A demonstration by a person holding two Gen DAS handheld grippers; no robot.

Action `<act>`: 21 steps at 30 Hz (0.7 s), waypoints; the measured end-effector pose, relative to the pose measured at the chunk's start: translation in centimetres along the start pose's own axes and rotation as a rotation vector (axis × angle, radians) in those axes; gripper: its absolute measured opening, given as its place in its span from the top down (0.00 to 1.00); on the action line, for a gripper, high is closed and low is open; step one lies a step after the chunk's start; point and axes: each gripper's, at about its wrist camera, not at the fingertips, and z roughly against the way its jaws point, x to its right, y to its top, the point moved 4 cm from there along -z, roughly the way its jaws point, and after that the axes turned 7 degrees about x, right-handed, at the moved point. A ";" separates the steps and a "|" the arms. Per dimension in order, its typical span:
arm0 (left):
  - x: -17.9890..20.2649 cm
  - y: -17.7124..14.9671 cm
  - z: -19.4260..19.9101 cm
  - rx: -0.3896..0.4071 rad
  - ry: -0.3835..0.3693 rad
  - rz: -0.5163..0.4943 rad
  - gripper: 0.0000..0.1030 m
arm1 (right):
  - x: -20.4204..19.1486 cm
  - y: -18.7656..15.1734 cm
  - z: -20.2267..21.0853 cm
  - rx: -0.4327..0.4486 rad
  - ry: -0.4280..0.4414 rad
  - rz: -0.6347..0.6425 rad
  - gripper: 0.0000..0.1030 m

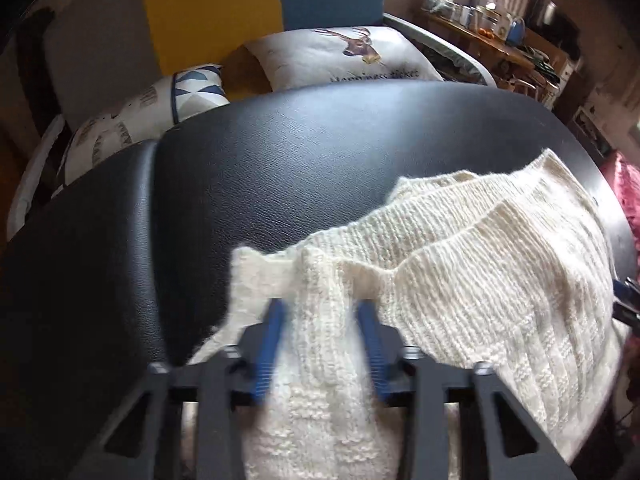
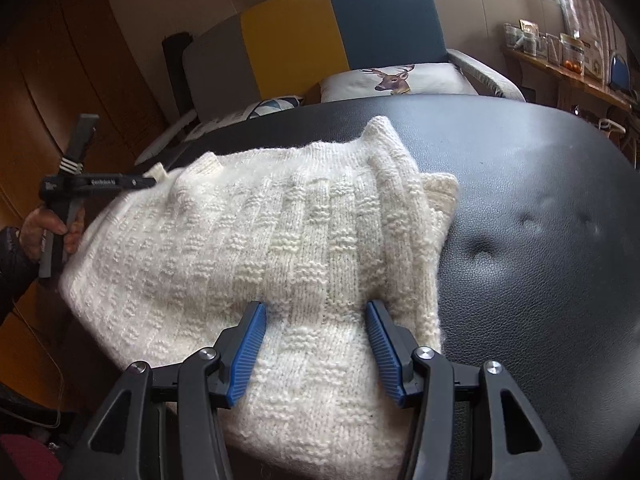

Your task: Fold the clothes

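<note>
A cream knitted sweater [image 2: 256, 240] lies partly folded on a black leather surface [image 2: 540, 240]; it also shows in the left wrist view [image 1: 480, 264]. My left gripper [image 1: 322, 308] has its blue pads either side of a bunched fold of the sweater at its left end, and seen from the right wrist view [image 2: 150, 180] it grips that edge. My right gripper [image 2: 316, 312] stands with its blue pads apart over the sweater's near edge, knit lying between them. Its tip shows at the right edge of the left wrist view [image 1: 626, 300].
Behind the black surface stands an armchair [image 2: 340, 36] in grey, yellow and blue with a deer cushion [image 2: 396, 78] and a patterned cushion [image 1: 160, 112]. A wooden shelf with jars [image 2: 568, 56] runs at the far right. A pink cloth [image 1: 630, 196] lies right of the surface.
</note>
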 end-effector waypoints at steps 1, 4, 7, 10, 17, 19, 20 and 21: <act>-0.2 0.2 0.6 0.039 -0.003 0.043 0.89 | -0.4 0.3 0.0 -0.001 -0.023 0.032 0.48; -1.0 0.8 2.5 0.163 0.014 0.128 0.92 | -1.5 0.9 -0.3 0.005 -0.090 0.114 0.49; -2.0 1.7 2.5 0.247 0.074 0.176 0.89 | -1.9 -0.2 -1.4 -0.012 -0.115 0.144 0.48; -2.8 0.7 -2.1 0.127 0.138 0.190 0.69 | -1.7 -0.5 -1.2 -0.027 -0.106 0.131 0.48; -5.2 0.9 1.8 0.188 0.071 0.299 0.63 | -2.1 0.2 -0.8 -0.079 -0.088 0.163 0.48; -6.2 0.7 3.7 0.224 0.130 0.273 0.52 | -2.5 1.3 -0.3 -0.071 -0.063 0.172 0.48; -6.4 0.5 4.2 0.228 0.129 0.251 0.49 | -2.8 2.0 0.0 -0.056 -0.043 0.168 0.48; -6.4 0.4 4.6 0.229 0.121 0.226 0.48 | -3.2 2.8 0.3 -0.032 -0.016 0.165 0.48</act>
